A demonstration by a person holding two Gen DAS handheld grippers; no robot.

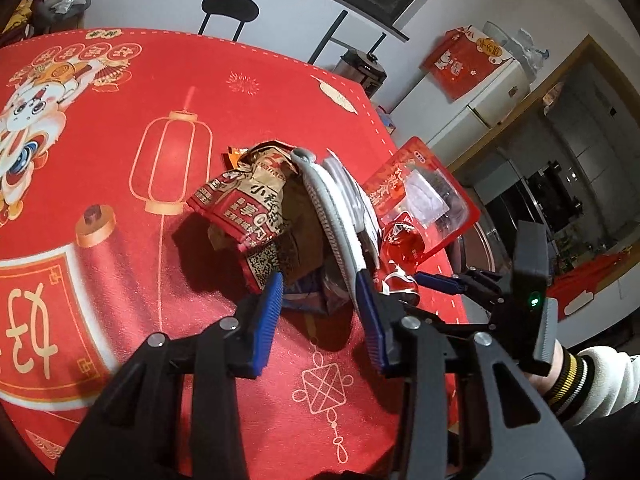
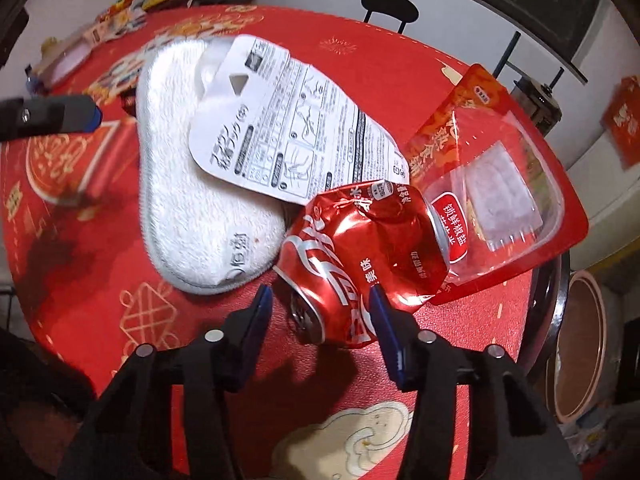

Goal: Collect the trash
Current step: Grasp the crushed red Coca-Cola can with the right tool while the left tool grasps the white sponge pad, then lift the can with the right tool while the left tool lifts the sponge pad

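A heap of trash lies on the red tablecloth (image 1: pixel 120 208). In the left wrist view my left gripper (image 1: pixel 320 292) stands open around a dark wrapper, behind which lie a crumpled brown-and-red snack bag (image 1: pixel 244 204) and a grey-edged white pad (image 1: pixel 332 208) on its edge. In the right wrist view my right gripper (image 2: pixel 320 308) is open with its jaws on either side of a crushed red cola can (image 2: pixel 360 256). The white pad (image 2: pixel 200 216) lies flat to the left with a white instruction card (image 2: pixel 288 140) on it. A red clear-window pouch (image 2: pixel 500 192) lies at the right.
The table's edge runs close at the right (image 2: pixel 556 280). A black stool (image 1: pixel 230 8) and a fridge (image 1: pixel 472 92) stand beyond the table. More packets (image 2: pixel 116 20) lie at the far left edge. My left gripper's fingertip (image 2: pixel 80 116) shows in the right wrist view.
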